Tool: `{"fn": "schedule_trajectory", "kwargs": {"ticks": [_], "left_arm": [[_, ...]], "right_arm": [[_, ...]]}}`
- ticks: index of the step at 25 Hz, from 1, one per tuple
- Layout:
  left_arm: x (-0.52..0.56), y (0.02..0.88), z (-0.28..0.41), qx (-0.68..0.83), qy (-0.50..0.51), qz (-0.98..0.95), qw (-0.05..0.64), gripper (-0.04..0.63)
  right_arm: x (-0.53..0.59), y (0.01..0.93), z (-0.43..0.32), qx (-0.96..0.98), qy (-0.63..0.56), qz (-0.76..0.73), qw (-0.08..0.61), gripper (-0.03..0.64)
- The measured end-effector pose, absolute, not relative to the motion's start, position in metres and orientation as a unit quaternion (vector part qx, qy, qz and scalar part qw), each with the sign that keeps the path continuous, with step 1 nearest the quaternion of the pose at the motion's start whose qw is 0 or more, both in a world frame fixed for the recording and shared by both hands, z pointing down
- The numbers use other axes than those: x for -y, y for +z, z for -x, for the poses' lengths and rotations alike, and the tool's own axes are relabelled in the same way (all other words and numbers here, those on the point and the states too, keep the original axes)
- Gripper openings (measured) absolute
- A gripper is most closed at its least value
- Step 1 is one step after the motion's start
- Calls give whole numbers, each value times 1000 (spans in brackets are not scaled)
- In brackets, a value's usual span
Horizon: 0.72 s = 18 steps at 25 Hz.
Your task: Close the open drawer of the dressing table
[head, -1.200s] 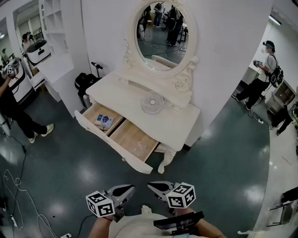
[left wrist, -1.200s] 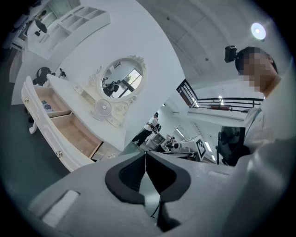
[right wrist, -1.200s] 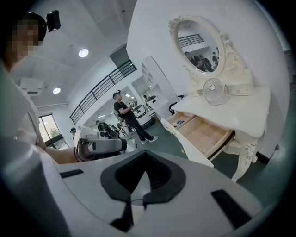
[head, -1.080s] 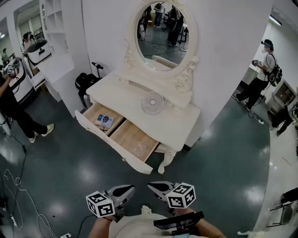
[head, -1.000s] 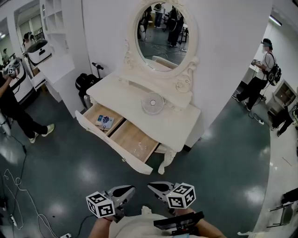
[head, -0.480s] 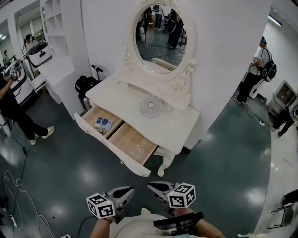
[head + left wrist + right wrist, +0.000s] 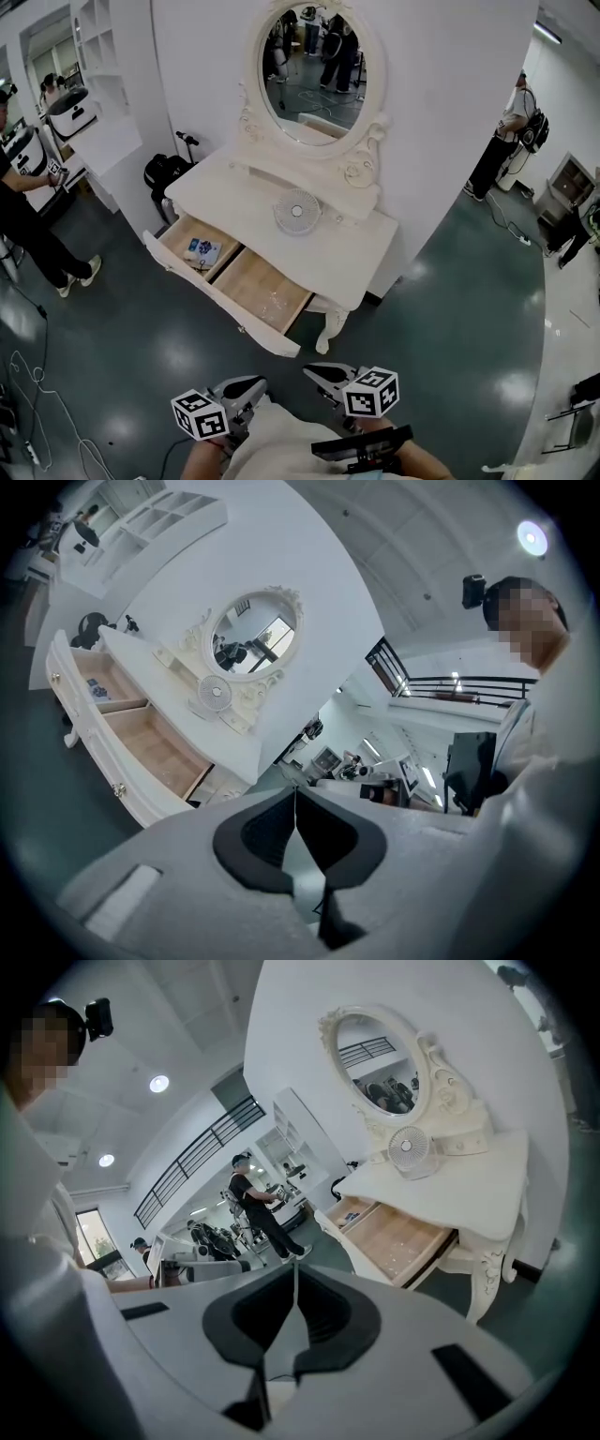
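The drawer [image 7: 246, 289] hangs open along the front edge of the dressing table [image 7: 330, 246]. The left gripper [image 7: 251, 383] and right gripper [image 7: 319, 372] have jaws pressed together on nothing, well apart from it.

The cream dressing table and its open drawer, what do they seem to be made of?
The cream dressing table looks like painted wood, smooth and satin, with carved scrollwork that could be moulded resin. The open drawer shows a bare light-brown floor, wood or veneer by its look, behind a cream painted front.
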<state>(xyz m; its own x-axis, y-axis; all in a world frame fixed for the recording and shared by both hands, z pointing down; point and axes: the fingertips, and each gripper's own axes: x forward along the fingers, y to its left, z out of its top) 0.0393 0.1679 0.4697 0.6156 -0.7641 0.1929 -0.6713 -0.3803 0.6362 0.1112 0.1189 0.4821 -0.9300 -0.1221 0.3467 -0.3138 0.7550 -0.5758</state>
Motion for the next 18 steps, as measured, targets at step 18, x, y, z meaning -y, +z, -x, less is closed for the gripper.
{"fn": "schedule_trajectory", "kwargs": {"ticks": [18], "left_arm": [[-77,478,40,416,-49,-838,350,11]], "right_arm": [[-28,474,-46,918,335,-156,143,17]]}}
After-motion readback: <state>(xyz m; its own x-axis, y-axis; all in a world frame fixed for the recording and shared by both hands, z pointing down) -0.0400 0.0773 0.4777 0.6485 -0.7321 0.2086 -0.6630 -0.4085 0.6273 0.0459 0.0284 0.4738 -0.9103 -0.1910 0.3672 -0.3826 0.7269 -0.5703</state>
